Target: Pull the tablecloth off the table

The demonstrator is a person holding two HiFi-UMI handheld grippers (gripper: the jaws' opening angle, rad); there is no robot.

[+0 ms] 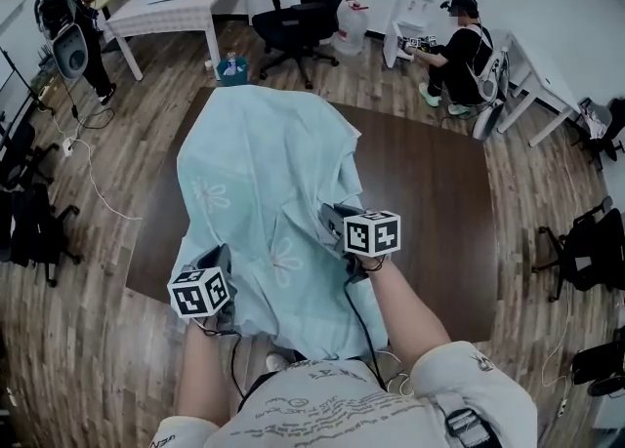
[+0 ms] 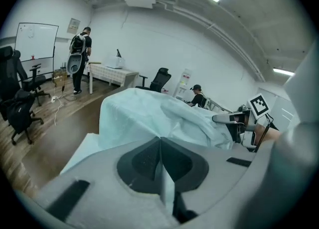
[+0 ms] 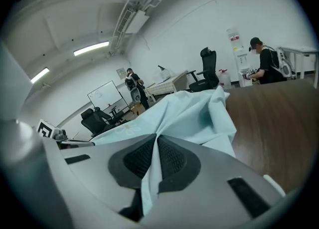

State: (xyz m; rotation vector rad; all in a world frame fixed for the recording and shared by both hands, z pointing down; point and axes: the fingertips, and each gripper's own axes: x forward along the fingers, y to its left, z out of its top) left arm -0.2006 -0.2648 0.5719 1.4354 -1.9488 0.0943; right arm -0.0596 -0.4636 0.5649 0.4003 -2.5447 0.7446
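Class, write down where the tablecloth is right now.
In the head view the tablecloth lies bunched over the table, left of centre, near edge pinched by the left gripper and right gripper.

A dark wooden table (image 1: 430, 192) carries a bunched pale-blue tablecloth (image 1: 264, 163) over its left part.

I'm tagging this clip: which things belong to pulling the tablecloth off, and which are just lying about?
In the job: tablecloth, brown table, left gripper, right gripper (both shut on the cloth).
Just around: office chair, white table, water jug, standing person, crouching person.
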